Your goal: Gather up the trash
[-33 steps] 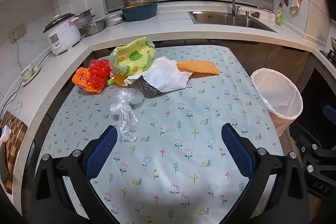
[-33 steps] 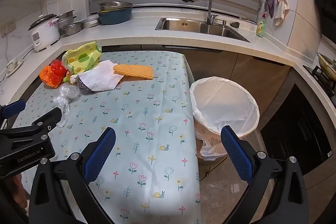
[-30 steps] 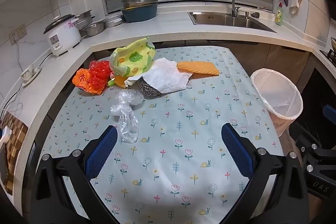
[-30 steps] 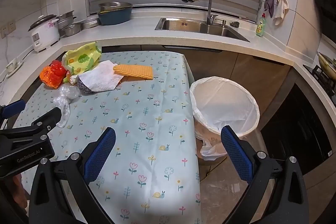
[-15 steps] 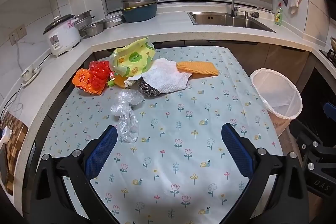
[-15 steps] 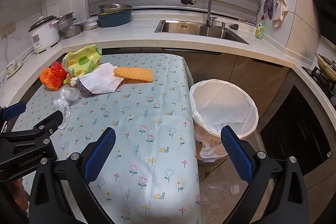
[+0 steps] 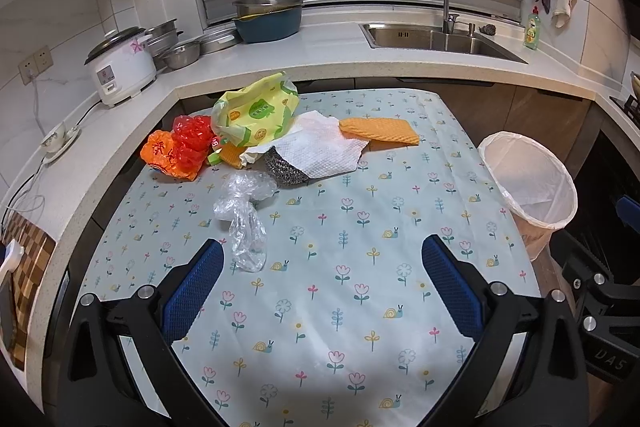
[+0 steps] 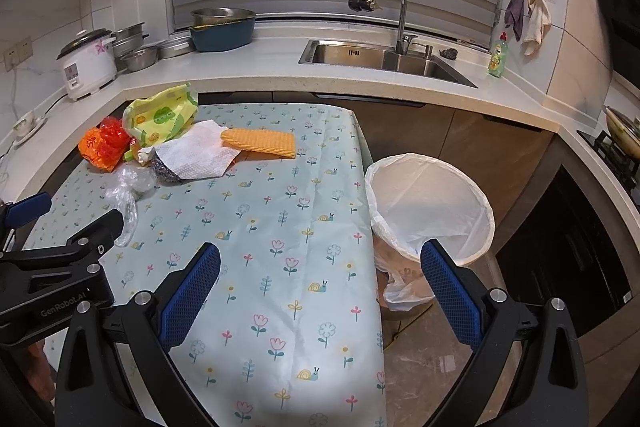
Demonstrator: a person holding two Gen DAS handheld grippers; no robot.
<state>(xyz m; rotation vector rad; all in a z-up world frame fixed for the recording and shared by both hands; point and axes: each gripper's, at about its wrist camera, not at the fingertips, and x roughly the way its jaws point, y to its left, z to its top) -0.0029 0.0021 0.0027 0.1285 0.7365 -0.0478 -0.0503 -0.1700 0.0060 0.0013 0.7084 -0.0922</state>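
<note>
Beside the lined trash bin, both grippers are hovering released and empty, barely shifting over the past second: left gripper, right gripper. Trash is lying uncollected on the table beyond the bin: clear plastic bag, orange bag, paper towel; collection is not yet starting.

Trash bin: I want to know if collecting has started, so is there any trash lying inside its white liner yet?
No, the right wrist view looks into the trash bin and shows only the bare white liner.

Both cameras look forward and down over the bench toward the sink; both show the bin.
</note>
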